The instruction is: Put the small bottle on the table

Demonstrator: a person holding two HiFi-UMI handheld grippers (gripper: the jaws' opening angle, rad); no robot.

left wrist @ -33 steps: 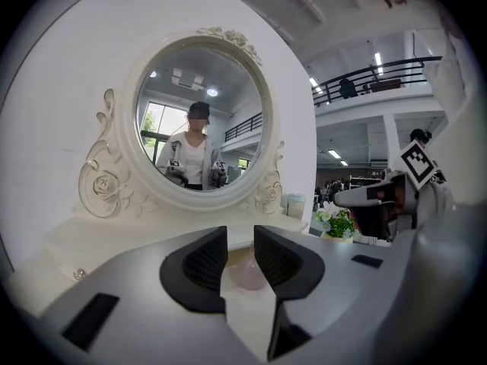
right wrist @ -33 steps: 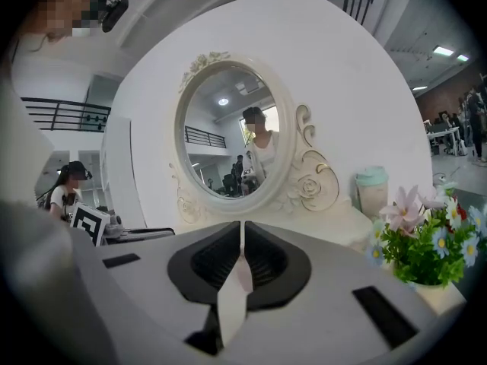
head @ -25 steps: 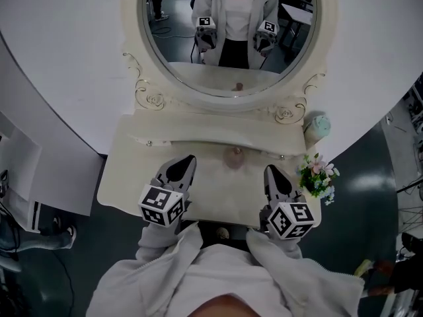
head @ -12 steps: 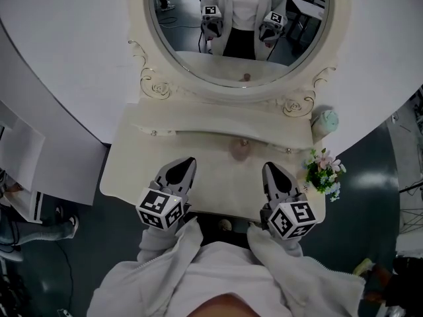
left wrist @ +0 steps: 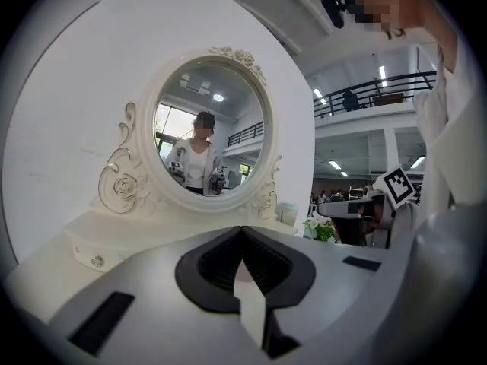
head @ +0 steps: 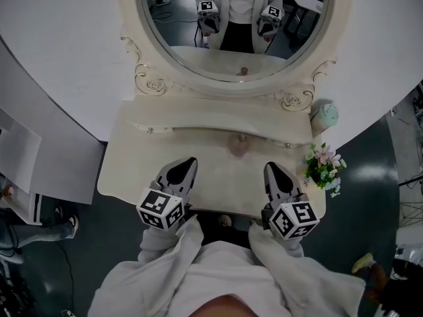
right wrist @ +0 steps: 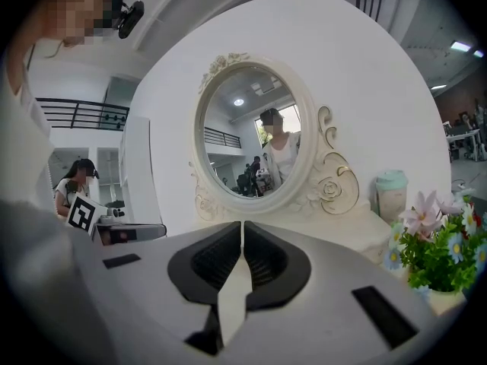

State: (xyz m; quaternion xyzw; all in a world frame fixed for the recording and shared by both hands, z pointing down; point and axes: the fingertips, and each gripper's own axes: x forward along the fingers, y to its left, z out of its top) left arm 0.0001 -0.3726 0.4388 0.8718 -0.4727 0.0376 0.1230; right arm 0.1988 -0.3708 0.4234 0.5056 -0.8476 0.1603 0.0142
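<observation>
The head view looks steeply down from above onto the cream-white carved dressing table (head: pixel 139 170). The cameras on the left gripper (head: pixel 190 161) and the right gripper (head: pixel 270 168) sit low at its front edge and face the oval mirror in a carved cream frame (head: pixel 231 45). All 3 views share this mirror.

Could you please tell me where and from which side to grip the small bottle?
Probably the bottle by its body, below the cap, coming from the front with jaws either side: it seems to stand upright, and the raised ledge right behind it blocks the rear.
</observation>
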